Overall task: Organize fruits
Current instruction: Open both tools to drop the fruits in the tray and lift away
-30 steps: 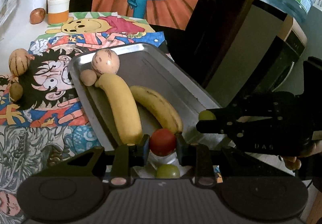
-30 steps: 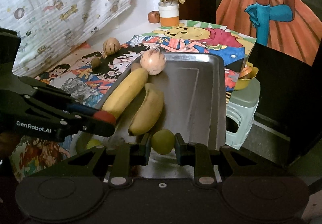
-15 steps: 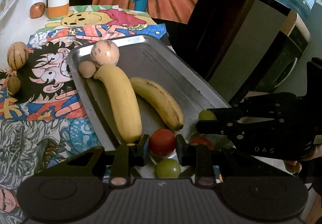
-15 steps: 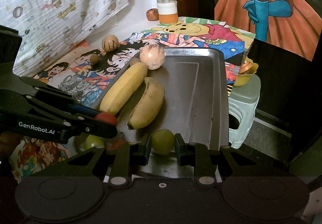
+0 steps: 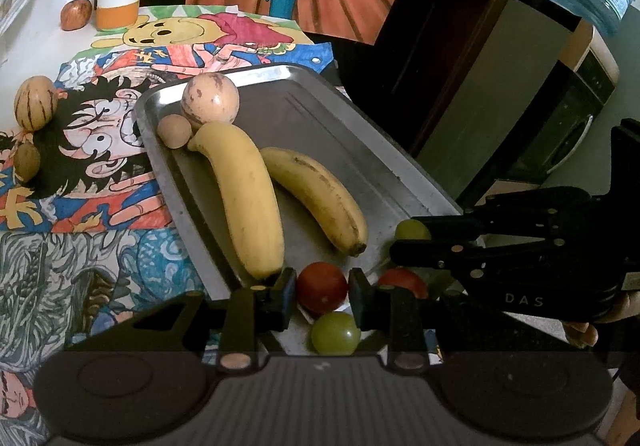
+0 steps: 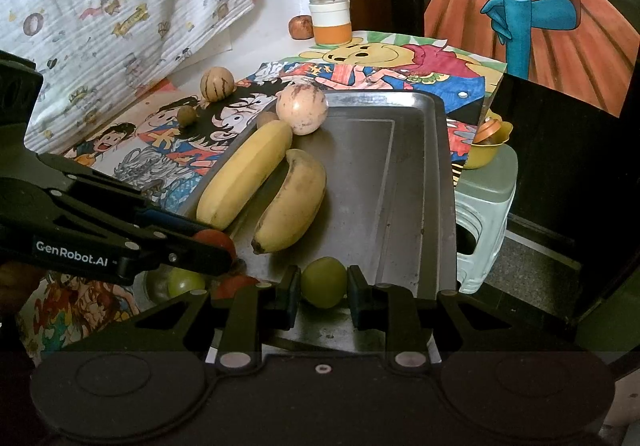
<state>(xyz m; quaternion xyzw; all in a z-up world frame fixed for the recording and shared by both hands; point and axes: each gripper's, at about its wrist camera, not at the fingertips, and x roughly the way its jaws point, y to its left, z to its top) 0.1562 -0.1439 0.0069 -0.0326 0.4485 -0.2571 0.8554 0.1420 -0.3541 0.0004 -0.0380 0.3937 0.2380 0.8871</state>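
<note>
My left gripper (image 5: 322,288) pinches a small round red tomato (image 5: 321,287) over the near end of the steel tray (image 5: 372,149); my right gripper (image 6: 323,282) clamps a small round green fruit (image 6: 323,281) there too. Two yellow bananas (image 5: 244,193) lie in the tray on the desk

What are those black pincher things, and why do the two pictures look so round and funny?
A person holds a claw in each hand, and a small camera sits on each one, looking along its fingers. The wide lens bends the picture. The left claw is shut on a red tomato. The right claw is shut on a green fruit. Both hover over the near end of a metal tray holding two bananas, a pale round fruit and a few small fruits.
</note>
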